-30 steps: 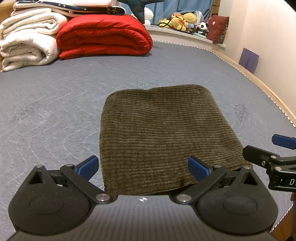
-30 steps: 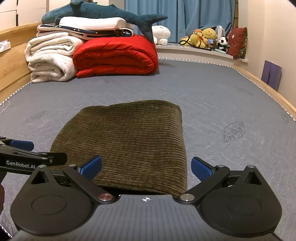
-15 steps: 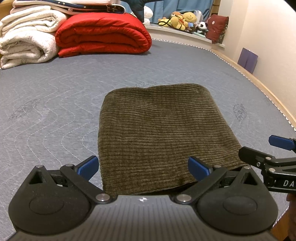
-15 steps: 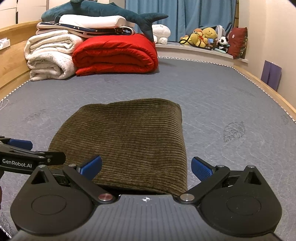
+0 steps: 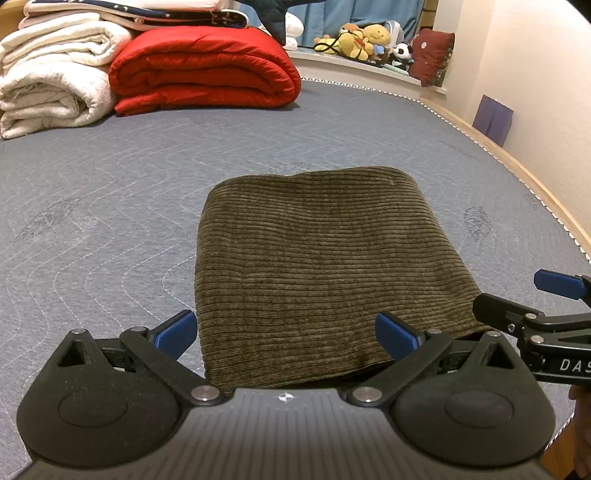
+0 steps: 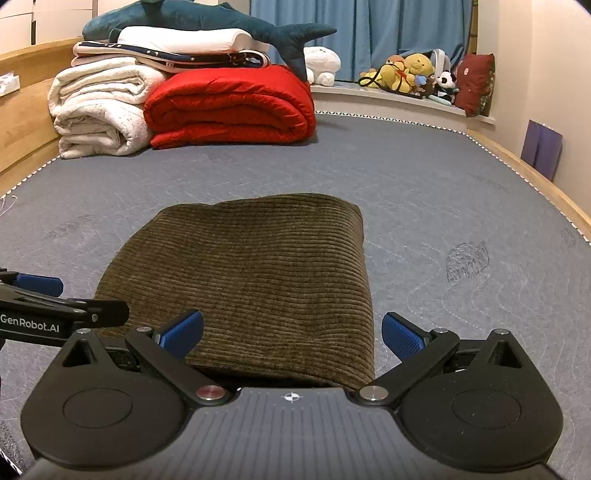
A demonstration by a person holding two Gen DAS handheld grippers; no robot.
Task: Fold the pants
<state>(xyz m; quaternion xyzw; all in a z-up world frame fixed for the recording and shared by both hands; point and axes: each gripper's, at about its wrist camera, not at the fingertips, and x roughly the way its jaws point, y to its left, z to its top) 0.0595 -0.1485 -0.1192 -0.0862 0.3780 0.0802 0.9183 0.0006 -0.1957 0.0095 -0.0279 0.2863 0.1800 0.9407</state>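
Observation:
The olive corduroy pants (image 5: 317, 266) lie folded into a compact rectangle on the grey quilted mattress (image 5: 92, 206). My left gripper (image 5: 286, 330) stands open at the near edge of the pants, over their left half, holding nothing. My right gripper (image 6: 291, 332) is open too, at the near right corner of the pants (image 6: 251, 277), with nothing between its blue pads. Each gripper shows in the other's view: the right one (image 5: 546, 306) at the right edge, the left one (image 6: 48, 306) at the left edge.
A red duvet (image 6: 229, 105) and white blankets (image 6: 99, 110) are stacked at the far end, with a plush shark (image 6: 207, 22) on top. Stuffed toys (image 6: 410, 74) sit on the sill. A wooden bed rim (image 5: 524, 173) runs along the right side.
Both grippers have drifted slightly, so the pants sit a little lower and nearer in each view. The pants themselves have not moved, and both grippers stay open.

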